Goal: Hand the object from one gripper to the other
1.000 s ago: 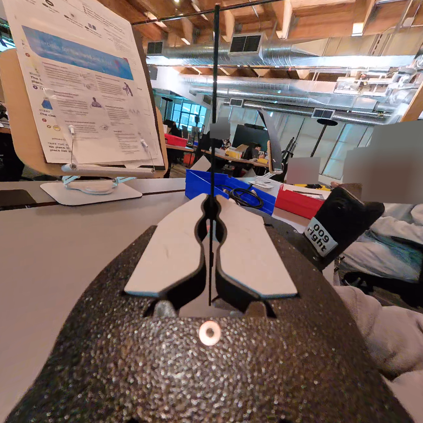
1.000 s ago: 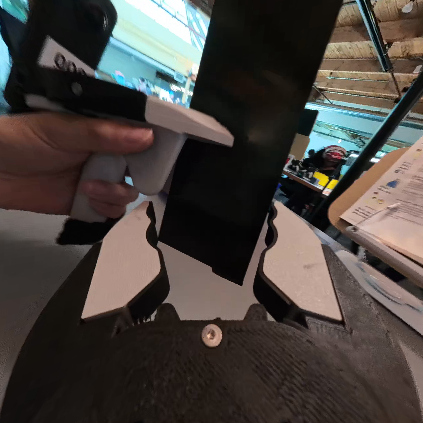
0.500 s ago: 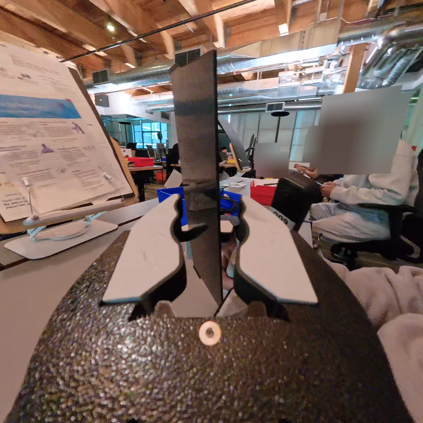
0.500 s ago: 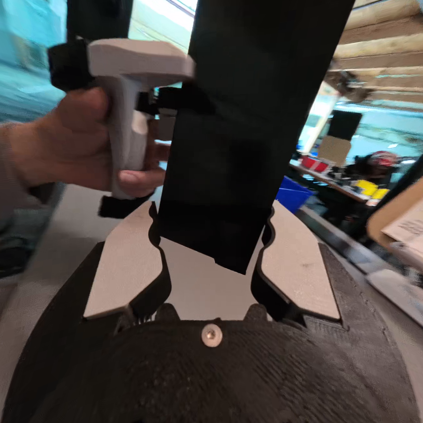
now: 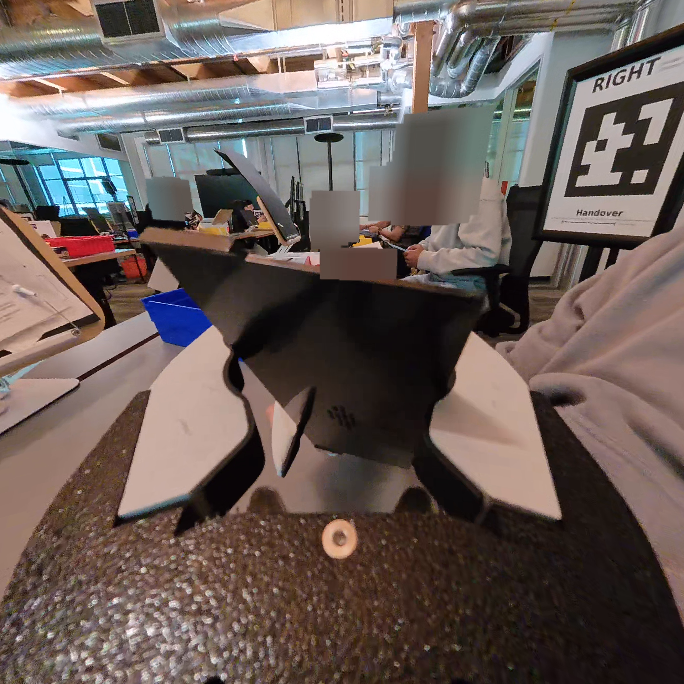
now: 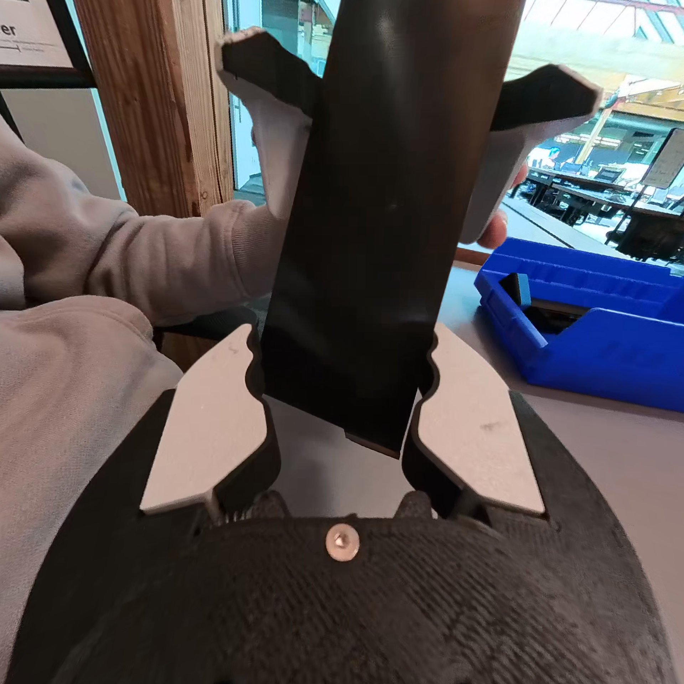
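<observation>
A flat black panel [image 6: 388, 222] stands up between my right gripper's [image 6: 344, 355] jaws, which are shut on its two long edges near its lower end. In the left wrist view the panel [image 5: 351, 333] lies broadside across my left gripper [image 5: 344, 355]. The left jaws are spread wide on either side of it, and I see no firm grip. A white finger [image 5: 285, 440] of the right gripper shows below the panel. In the right wrist view the left gripper's fingertips [image 6: 266, 66] flank the panel higher up, with a hand behind them.
A blue bin [image 6: 592, 325] sits on the grey table [image 6: 592, 462] to the right; it also shows in the left wrist view [image 5: 174, 314]. A paper stand [image 5: 33, 296] is at the left and a framed marker sign [image 5: 614, 148] at the right. A wooden post [image 6: 155, 111] and grey sleeves [image 6: 92, 370] are close by.
My left jaws went from shut on the panel's faces to wide open. The panel turned from edge-on to broadside in the left view. Both views swung round. The right gripper kept its hold.
</observation>
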The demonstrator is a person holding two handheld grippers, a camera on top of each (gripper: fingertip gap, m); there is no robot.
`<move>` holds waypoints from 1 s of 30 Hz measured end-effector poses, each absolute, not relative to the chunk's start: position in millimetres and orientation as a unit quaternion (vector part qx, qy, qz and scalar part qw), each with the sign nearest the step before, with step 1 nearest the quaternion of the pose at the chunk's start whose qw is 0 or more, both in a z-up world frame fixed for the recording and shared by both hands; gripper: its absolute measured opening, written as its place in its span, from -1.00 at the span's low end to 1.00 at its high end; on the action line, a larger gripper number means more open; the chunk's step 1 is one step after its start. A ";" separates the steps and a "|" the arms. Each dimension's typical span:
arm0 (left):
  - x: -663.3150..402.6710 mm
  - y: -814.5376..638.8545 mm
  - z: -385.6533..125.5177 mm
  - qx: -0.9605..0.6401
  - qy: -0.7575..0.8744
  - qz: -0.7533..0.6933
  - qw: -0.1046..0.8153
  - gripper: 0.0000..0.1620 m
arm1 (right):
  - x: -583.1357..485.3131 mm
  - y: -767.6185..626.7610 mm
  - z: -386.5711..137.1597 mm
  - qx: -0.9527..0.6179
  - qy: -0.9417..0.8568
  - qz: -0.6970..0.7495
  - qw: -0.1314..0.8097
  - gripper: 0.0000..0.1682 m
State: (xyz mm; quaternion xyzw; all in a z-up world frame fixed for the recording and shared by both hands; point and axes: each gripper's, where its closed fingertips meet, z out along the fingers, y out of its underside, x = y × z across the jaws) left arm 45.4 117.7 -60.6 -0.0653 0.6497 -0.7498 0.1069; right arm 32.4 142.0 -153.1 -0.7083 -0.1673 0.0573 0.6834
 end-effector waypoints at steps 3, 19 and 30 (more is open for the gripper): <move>58.7 117.3 -62.9 -0.100 0.664 -0.727 0.143 0.15 | 44.7 144.7 -156.6 -0.718 -0.146 0.026 0.680 0.00; 120.9 120.0 -78.8 -0.328 0.648 -0.562 0.396 0.13 | 97.0 147.8 -151.5 -0.686 -0.155 -0.321 0.634 -0.60; 93.1 108.7 -77.0 -0.184 0.731 -0.560 0.344 0.11 | 116.2 123.7 -129.9 -0.682 -0.047 -0.217 0.697 -0.98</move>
